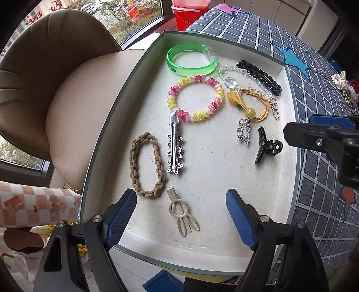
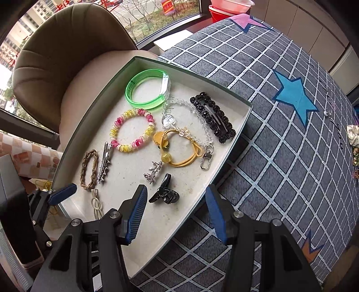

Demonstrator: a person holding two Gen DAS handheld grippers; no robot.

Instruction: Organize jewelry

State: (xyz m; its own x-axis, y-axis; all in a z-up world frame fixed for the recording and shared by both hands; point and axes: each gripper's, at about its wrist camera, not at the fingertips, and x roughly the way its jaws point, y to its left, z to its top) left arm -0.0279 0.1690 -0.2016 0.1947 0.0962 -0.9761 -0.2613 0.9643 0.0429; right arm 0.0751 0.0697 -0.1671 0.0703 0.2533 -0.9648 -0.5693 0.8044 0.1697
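A shallow green-rimmed tray [image 1: 125, 89] [image 2: 224, 94] holds a green bangle [image 1: 190, 60] [image 2: 145, 89], a pink-yellow coil bracelet [image 1: 195, 98] [image 2: 132, 130], a brown braided tie [image 1: 145, 164] [image 2: 88, 167], a silver star clip [image 1: 175, 146] [image 2: 104, 162], a beige clip [image 1: 182, 211] [image 2: 96, 203], a black claw clip [image 1: 265, 144] [image 2: 165, 194], a black beaded barrette [image 1: 260, 77] [image 2: 212, 116], and a yellow elastic [image 1: 249, 105] [image 2: 177, 148]. My left gripper [image 1: 181, 215] is open above the beige clip. My right gripper [image 2: 177, 213] is open near the claw clip, and also shows in the left wrist view [image 1: 314, 137].
The tray lies on a grey checked cloth with blue stars [image 2: 296, 96]. More jewelry sits at the cloth's far right [image 1: 343, 86] [image 2: 353, 143]. A brown chair [image 1: 56, 78] stands left of the tray. A red bucket [image 1: 188, 15] is behind.
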